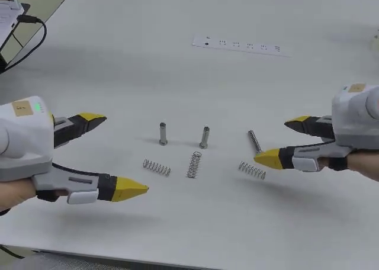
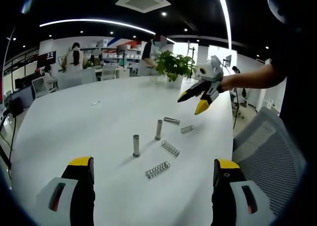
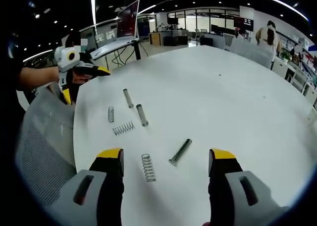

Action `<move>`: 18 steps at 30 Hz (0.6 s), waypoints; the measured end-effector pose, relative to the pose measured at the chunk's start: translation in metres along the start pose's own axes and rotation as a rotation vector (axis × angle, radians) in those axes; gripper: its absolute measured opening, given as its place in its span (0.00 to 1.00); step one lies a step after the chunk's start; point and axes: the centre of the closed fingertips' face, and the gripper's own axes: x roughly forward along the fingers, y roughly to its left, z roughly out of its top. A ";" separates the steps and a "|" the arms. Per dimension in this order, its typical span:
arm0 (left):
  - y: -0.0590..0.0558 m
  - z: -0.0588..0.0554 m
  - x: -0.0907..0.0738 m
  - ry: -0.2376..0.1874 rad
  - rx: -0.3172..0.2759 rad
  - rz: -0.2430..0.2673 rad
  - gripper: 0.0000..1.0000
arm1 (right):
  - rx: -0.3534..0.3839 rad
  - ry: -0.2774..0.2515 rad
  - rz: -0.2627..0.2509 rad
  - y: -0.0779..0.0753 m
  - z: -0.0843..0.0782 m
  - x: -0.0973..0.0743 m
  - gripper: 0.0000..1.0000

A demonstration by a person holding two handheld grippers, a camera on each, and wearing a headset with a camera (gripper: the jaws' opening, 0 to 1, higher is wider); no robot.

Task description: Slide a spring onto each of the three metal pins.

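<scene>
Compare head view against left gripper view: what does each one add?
Head view adds: the left gripper with its white body and green light. Left gripper view adds: potted plant, mesh chair, people at desks, ceiling lights. Shared: table, three pins, two upright and one lying, three loose springs, right gripper; both grippers open.

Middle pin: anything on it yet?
Nothing: the middle pin stands upright, shaft bare. The nearest spring lies flat on the table just in front of its base; whether they touch is unclear. Nothing covers the pin.
</scene>
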 end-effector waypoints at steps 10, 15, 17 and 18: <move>0.001 -0.002 0.002 0.006 -0.002 0.000 0.98 | 0.070 0.035 -0.005 -0.013 0.004 0.015 0.55; 0.001 -0.003 0.003 0.011 -0.007 0.000 0.98 | 0.080 0.076 -0.011 -0.018 0.003 0.025 0.48; 0.002 -0.004 0.003 0.012 -0.007 0.001 0.98 | 0.085 0.109 -0.015 -0.020 -0.001 0.029 0.45; 0.002 -0.004 0.003 0.012 -0.007 0.001 0.98 | 0.086 0.114 -0.013 -0.020 -0.001 0.031 0.43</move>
